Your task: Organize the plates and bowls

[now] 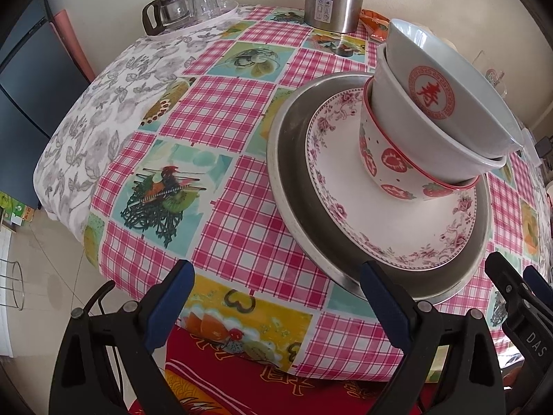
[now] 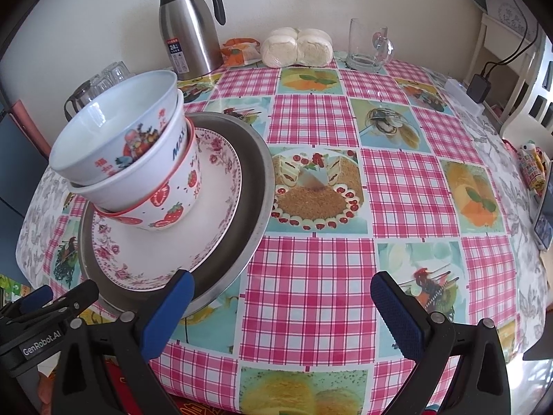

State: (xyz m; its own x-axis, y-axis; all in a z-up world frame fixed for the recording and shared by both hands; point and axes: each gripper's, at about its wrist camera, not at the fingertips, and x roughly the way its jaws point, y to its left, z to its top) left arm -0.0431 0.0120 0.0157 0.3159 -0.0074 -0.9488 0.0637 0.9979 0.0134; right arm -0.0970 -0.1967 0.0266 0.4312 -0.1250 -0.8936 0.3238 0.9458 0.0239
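A steel plate (image 1: pixel 293 180) lies on the checked tablecloth and carries a white floral plate (image 1: pixel 345 186). On that plate stand three nested bowls: a strawberry bowl (image 1: pixel 390 166) at the bottom, a white bowl (image 1: pixel 404 117) in it, and a white bowl with a red emblem (image 1: pixel 435 79) on top. The same stack shows in the right wrist view: steel plate (image 2: pixel 255 186), floral plate (image 2: pixel 214 214), strawberry bowl (image 2: pixel 172 200), top bowl (image 2: pixel 114 131). My left gripper (image 1: pixel 276 294) is open and empty, just in front of the steel plate's near rim. My right gripper (image 2: pixel 281 304) is open and empty, to the right of the stack.
A steel thermos jug (image 2: pixel 188 27) stands at the back. A tray of glasses with a glass pot (image 1: pixel 190 7) is back left. Wrapped buns (image 2: pixel 297 46), a glass mug (image 2: pixel 368 45) and an orange snack packet (image 2: pixel 240 52) line the far edge. A phone (image 2: pixel 544 214) lies far right.
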